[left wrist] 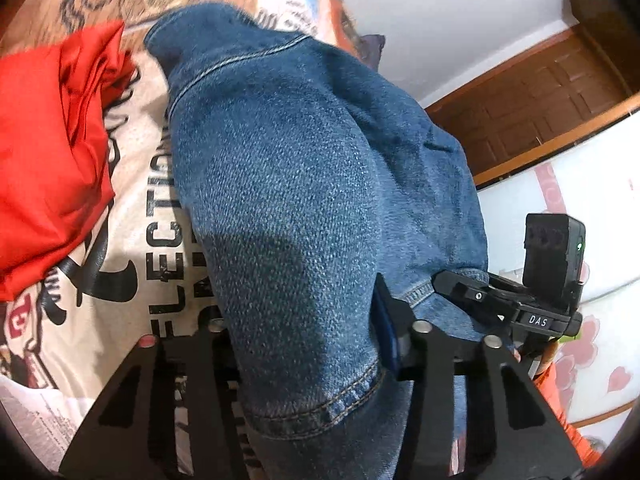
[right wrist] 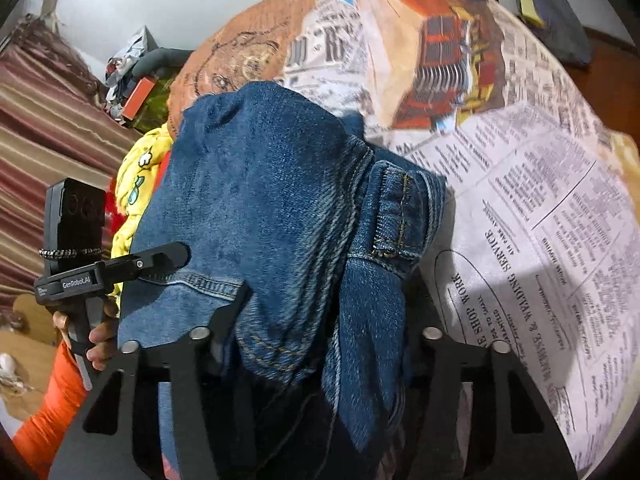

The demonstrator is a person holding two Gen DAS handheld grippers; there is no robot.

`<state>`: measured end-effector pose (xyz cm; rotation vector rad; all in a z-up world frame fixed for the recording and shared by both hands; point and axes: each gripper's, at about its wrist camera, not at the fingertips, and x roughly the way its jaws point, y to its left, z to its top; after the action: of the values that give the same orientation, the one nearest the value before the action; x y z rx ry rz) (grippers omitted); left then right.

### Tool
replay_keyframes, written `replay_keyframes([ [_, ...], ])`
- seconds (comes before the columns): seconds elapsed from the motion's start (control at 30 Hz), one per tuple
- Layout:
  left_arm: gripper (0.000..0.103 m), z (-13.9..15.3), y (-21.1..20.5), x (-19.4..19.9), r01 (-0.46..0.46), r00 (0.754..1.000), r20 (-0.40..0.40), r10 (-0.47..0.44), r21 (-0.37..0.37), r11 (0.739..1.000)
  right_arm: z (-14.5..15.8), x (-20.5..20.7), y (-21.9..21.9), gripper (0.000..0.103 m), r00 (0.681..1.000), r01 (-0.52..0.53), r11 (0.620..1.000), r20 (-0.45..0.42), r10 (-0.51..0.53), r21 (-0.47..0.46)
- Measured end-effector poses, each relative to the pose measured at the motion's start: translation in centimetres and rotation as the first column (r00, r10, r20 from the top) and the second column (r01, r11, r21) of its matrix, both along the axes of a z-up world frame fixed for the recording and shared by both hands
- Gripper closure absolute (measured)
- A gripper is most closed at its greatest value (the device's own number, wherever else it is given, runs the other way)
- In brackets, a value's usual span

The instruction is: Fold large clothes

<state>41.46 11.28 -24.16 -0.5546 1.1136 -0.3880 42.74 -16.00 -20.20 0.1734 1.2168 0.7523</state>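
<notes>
Printed bedspread (right wrist: 520, 184) fills my right view; left view adds a red garment (left wrist: 48, 152) beside the denim. Jeans (left wrist: 312, 184) hang lifted over the bed, bunched between both tools. Left hand-held gripper (left wrist: 312, 344) clamped on denim hem; right hand-held gripper (right wrist: 320, 340) clamped on waistband.

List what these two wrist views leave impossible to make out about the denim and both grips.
- Left wrist view: the denim garment drapes over the left gripper, hiding one finger; pad contact cannot be confirmed.
- Right wrist view: denim bunches over the right gripper, hiding the fingertips.
- Both views: the garment's lower part is cut off by the bottom edge; its type stays unclear.
</notes>
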Motion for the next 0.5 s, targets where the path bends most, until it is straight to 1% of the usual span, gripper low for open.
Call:
replay_keyframes([
  [0.03, 0.062, 0.8, -0.2, -0.3, 0.011, 1.000, 0.018, -0.011, 0.015, 1.000, 0.3, -0.1, 0.0, 0.058, 1.000, 0.003, 1.000, 0.008, -0.003, 0.002],
  [0.1, 0.065, 2.1, -0.2, -0.9, 0.017, 0.999, 0.042, -0.018, 0.032, 0.999, 1.3, -0.5, 0.1, 0.062, 1.000, 0.008, 1.000, 0.025, -0.008, 0.013],
  [0.17, 0.066, 3.4, -0.1, -1.4, 0.017, 0.997, 0.069, -0.020, 0.048, 0.999, 2.3, -1.0, 0.3, 0.063, 0.999, 0.011, 1.000, 0.043, -0.011, 0.020],
  [0.23, 0.068, 5.3, 0.1, -2.3, 0.010, 0.993, 0.116, -0.017, 0.064, 0.998, 3.2, -1.5, 0.7, 0.064, 0.997, 0.008, 1.000, 0.073, -0.010, 0.019],
  [0.37, 0.068, 7.7, 0.9, -3.0, -0.013, 0.985, 0.170, 0.002, 0.062, 0.998, 5.9, -2.6, 2.1, 0.064, 0.990, 0.003, 1.000, 0.144, -0.007, 0.027],
  [0.5, 0.068, 10.2, 2.5, -3.9, -0.039, 0.974, 0.225, 0.024, 0.063, 0.997, 8.1, -2.8, 4.5, 0.064, 0.982, -0.010, 0.999, 0.189, 0.002, 0.045],
])
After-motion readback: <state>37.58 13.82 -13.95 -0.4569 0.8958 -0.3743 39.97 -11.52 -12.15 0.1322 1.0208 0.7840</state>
